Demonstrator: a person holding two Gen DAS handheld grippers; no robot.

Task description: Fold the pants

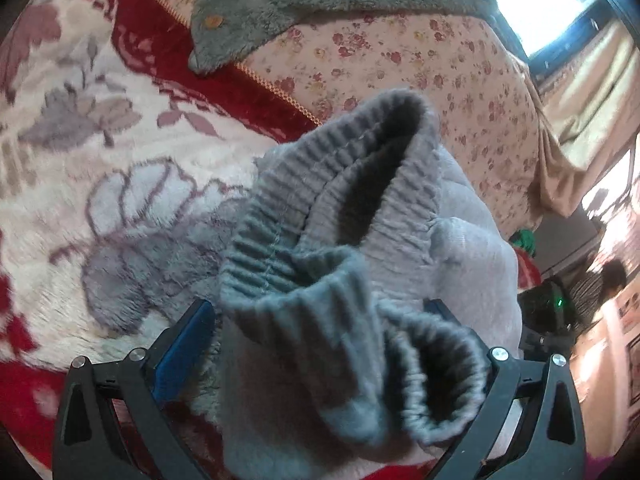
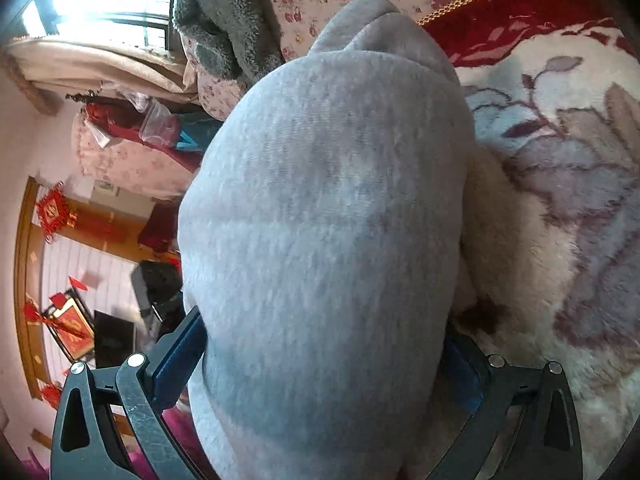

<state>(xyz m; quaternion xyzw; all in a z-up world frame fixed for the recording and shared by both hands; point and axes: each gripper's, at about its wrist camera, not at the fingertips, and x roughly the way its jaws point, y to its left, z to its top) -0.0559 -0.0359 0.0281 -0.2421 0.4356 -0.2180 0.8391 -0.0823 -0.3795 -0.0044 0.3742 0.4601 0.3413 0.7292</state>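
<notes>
The blanket (image 1: 80, 184), cream plush with grey flowers and red borders, spreads under everything in both views, with a rose-print quilt (image 1: 440, 80) lying past it and a grey fleece (image 1: 280, 4) thrown over that.

The pants (image 2: 328, 216), pale grey fleece, are lifted off the blanket and fill the middle of both views. In the right wrist view a smooth bulge of cloth covers almost all of the scene ahead. In the left wrist view the ribbed elastic waistband (image 1: 320, 200) gapes open, dark inside, and a second ribbed opening curls low at right.

The left gripper (image 1: 320, 344) points along the blanket, its blue-padded fingers (image 1: 184, 352) spread wide with bunched waistband cloth packed between them; the far pad is mostly hidden. The right gripper (image 2: 324, 364) likewise straddles the thick fold, one pad half buried. Whether either set of jaws truly presses the cloth cannot be told, since the fabric hides the contact.
</notes>
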